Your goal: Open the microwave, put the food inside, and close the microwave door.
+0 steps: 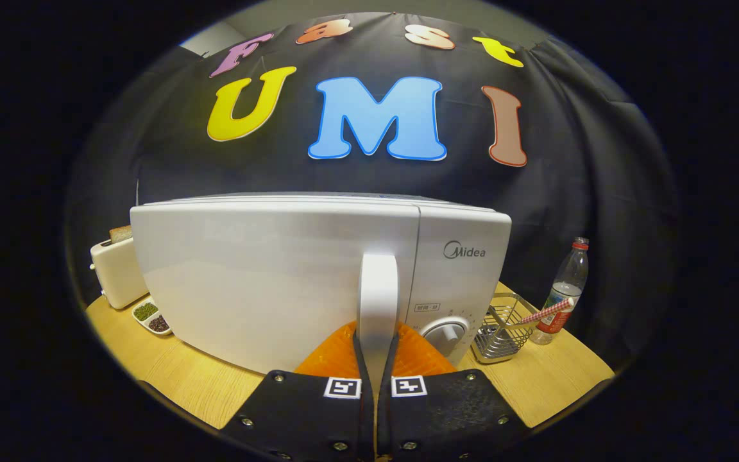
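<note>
A white microwave [267, 276] stands on the wooden table right in front of me, its door flush with the body. Its upright white door handle [378, 289] runs down between my two fingers. My gripper [377, 353] is shut on that handle, one finger pressed against each side of its lower part. A round dial [448, 332] sits on the control panel just right of the handle. No food is visible between the fingers.
A white toaster [115, 273] with a slice of bread stands left of the microwave, with a small divided dish [151, 316] of beans beside it. To the right are a wire basket [501, 333], a striped straw [546, 311] and a plastic bottle [565, 289].
</note>
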A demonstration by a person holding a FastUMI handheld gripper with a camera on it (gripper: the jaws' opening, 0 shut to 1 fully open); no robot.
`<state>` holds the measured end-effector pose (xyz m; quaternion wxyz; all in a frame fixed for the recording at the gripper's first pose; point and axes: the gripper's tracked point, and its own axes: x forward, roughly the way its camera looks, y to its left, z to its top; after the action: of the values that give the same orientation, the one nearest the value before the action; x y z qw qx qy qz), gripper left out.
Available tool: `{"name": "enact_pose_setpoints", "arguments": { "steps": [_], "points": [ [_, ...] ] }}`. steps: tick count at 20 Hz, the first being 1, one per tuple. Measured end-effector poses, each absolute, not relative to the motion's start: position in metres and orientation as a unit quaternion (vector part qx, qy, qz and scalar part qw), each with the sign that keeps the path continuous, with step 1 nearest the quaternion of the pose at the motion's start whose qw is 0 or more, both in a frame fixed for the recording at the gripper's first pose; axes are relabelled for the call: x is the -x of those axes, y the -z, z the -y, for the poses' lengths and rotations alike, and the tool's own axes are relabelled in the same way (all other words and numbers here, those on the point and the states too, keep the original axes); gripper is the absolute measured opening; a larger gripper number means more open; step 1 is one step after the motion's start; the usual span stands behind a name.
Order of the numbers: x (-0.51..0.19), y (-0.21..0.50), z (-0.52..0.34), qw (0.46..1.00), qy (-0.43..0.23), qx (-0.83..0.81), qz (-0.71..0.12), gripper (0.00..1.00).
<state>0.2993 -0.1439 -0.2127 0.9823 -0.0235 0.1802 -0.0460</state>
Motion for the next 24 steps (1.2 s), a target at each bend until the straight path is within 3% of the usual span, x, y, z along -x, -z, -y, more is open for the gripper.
{"name": "enact_pose_setpoints", "arguments": {
  "steps": [14, 20, 24],
  "points": [
    [-0.191, 0.201, 0.099, 0.977, 0.069, 0.007, -0.204, 0.03],
    [-0.158, 0.199, 0.072, 0.977, 0.056, 0.012, -0.207, 0.17],
    [-0.137, 0.194, 0.053, 0.977, 0.047, 0.013, -0.208, 0.17]
  ]
}}
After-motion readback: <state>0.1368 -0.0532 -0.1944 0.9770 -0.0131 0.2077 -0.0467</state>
